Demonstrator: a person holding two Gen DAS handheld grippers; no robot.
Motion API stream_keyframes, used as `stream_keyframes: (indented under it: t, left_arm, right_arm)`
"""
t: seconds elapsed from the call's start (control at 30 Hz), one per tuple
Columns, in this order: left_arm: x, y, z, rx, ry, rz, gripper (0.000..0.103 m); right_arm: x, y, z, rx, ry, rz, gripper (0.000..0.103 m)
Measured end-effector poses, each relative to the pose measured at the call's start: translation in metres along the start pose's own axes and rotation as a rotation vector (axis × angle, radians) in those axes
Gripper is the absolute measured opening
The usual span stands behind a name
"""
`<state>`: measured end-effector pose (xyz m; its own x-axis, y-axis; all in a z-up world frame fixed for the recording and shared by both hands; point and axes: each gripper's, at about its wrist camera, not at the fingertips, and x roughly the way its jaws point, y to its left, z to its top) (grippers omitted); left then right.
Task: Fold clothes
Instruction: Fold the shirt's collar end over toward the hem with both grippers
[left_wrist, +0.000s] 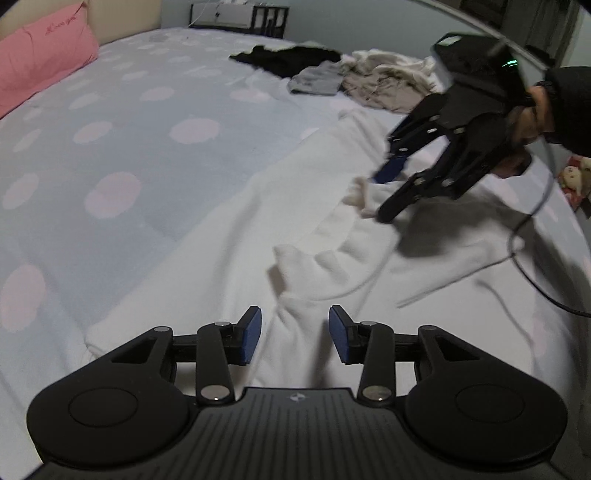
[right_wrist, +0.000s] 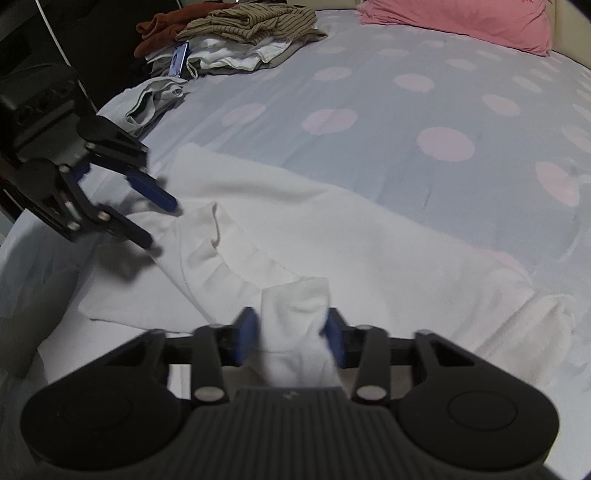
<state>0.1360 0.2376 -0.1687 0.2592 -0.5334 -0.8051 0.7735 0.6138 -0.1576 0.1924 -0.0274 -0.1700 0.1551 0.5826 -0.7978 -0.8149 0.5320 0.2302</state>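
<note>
A white knit top (left_wrist: 229, 266) with a ribbed collar (right_wrist: 240, 266) lies spread across the dotted bedsheet (left_wrist: 147, 155). My left gripper (left_wrist: 295, 332) hovers open over its near edge, with nothing between the pads. In the right wrist view that left gripper (right_wrist: 162, 227) is at the left, its open tips by the top's shoulder. My right gripper (right_wrist: 291, 339) stands as wide as the left one, and a raised bunch of the white top (right_wrist: 295, 306) fills the gap between its pads. Seen from the left wrist, the right gripper (left_wrist: 380, 197) is held by a hand in a dark sleeve (left_wrist: 569, 107).
A pink pillow (left_wrist: 40, 62) lies at the head of the bed. Loose clothes (left_wrist: 373, 77) and a black garment (left_wrist: 288, 59) are heaped at one side; a folded stack (right_wrist: 251, 33) with a blue phone (right_wrist: 179, 59) and a grey garment (right_wrist: 151, 99) at the other. A cable (left_wrist: 528, 236) trails over the bed.
</note>
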Motion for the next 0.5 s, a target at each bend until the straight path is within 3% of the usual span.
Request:
stream_keyframes:
  t: [0.03, 0.07, 0.1, 0.37, 0.5]
  left_arm:
    - [0.002, 0.002, 0.001, -0.012, 0.006, -0.011, 0.029]
    - [0.001, 0.002, 0.001, -0.019, 0.003, -0.028, 0.014]
    - [-0.002, 0.003, -0.001, -0.02, -0.005, -0.048, 0.009]
    - [-0.029, -0.019, -0.026, 0.051, -0.052, -0.172, 0.005]
    - [-0.025, -0.034, -0.038, 0.092, -0.016, -0.186, 0.005]
  right_arm:
    - [-0.001, 0.0, 0.0, -0.001, -0.003, 0.004, 0.027]
    - [-0.003, 0.001, -0.001, -0.011, -0.007, 0.008, 0.022]
    - [-0.006, 0.003, -0.002, -0.022, -0.011, 0.011, 0.012]
    - [-0.048, 0.026, -0.019, -0.065, -0.055, 0.068, 0.009]
    - [-0.064, 0.043, -0.034, -0.089, -0.035, 0.112, 0.009]
